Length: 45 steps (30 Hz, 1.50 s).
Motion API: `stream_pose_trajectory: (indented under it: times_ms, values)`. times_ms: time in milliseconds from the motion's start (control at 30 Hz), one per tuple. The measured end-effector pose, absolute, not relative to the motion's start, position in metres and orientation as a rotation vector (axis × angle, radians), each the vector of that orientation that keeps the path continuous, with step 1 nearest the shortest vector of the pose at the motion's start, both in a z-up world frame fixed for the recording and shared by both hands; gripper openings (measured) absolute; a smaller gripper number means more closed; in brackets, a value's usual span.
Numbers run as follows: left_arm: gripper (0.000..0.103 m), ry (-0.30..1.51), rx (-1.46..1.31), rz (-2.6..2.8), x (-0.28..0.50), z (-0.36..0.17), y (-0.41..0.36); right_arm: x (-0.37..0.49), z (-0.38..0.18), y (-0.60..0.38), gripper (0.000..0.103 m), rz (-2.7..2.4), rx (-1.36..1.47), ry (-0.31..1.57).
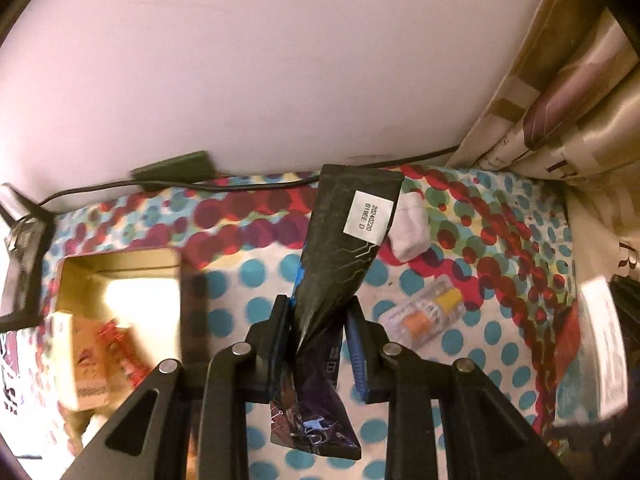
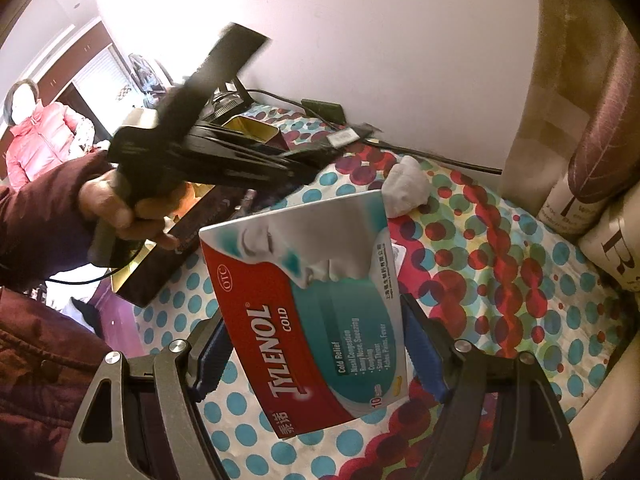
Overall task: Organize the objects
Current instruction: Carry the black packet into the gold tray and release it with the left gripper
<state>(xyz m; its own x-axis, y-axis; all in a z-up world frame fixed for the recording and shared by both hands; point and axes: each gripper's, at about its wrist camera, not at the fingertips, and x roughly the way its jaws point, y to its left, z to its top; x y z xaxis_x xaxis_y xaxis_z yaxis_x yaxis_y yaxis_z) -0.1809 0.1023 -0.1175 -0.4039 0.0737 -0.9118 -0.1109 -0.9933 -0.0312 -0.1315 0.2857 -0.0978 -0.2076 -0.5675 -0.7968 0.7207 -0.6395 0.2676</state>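
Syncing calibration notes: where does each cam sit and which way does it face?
Left wrist: on the left gripper, looking down at the dotted cloth; own fingers pinch a black packet, open tin left.
Right wrist: on the right gripper, same tilt; holds the Tylenol box; shows the left hand and sleeve.
Shared: cloth, tin, packet, white wad.

Left tongs (image 1: 320,320) clamped tight, pointing steeply down, right tongs (image 2: 316,344) gripping wide, angled down.

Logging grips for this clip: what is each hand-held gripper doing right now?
Left hand-held gripper: shut on a black sachet.
Right hand-held gripper: shut on a Tylenol box.
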Motion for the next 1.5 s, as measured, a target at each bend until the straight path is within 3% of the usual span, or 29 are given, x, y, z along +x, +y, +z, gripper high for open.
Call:
stream_pose_trajectory:
  times_ms: [267, 567, 1100, 1333, 1500]
  values:
    - [0.027, -0.042, -1.661, 2.661, -0.128, -0.084, 0.025, -0.126, -0.097, 0.265, 0.075, -1.927, 1.165, 0.203]
    - [0.028, -0.204, -1.761, 2.732, -0.091, -0.095, -0.052, -0.114, -0.095, 0.233, 0.075, -1.895, 1.14, 0.214]
    - [0.034, -0.228, -1.674, 2.693, -0.094, -0.099, -0.057, -0.079, -0.089, 0.192, 0.075, -1.868, 1.134, 0.249]
    - [0.038, -0.337, -1.647, 2.694, -0.088, -0.089, -0.074, -0.074, -0.09, 0.184, 0.075, -1.867, 1.146, 0.245]
    - [0.039, -0.278, -1.603, 2.774, -0.07, -0.072, -0.085, -0.071, -0.085, 0.172, 0.075, -1.857, 1.128, 0.248]
